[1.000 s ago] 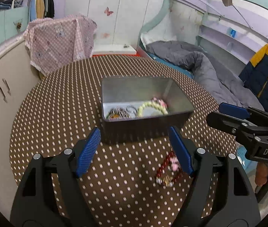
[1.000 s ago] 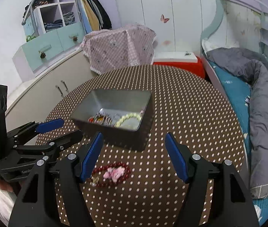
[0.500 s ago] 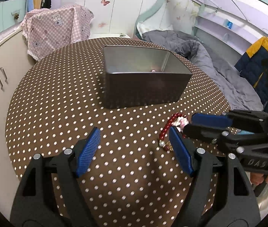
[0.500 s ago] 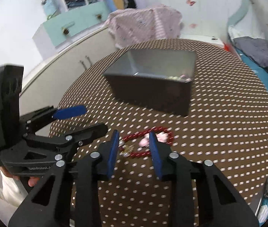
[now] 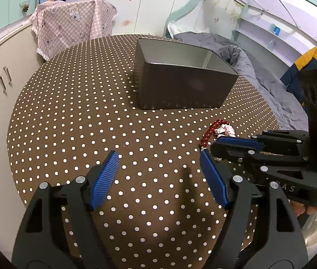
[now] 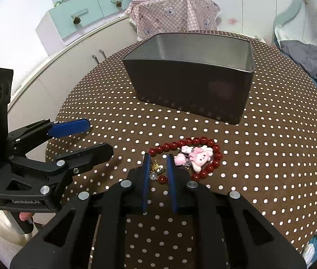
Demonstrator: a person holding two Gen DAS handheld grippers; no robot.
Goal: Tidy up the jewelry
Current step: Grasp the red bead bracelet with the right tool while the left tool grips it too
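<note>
Down at the near side of the metal tin point(image 6: 194, 76), the right tongs point(image 6: 157, 157) are narrowed around the clasp end of the red bead bracelet point(image 6: 187, 154), blue pads flanking the small gold charm and a loose bead, a slim gap showing either side, so not quite clamped. The bracelet lies flat on the polka-dot tabletop point(image 6: 270, 157), just in front of the tin, its pink bunny charm point(image 6: 199, 159) resting inside the loop of beads. Over to the left of the tin, the left tongs point(image 5: 158, 154) hover with pads wide apart, nothing between them. Beyond the tin, a pink checked cloth point(image 6: 174, 13) drapes over something at the tabletop's far edge, and a grey duvet point(image 5: 248, 67) sits off to the tin's right.
</note>
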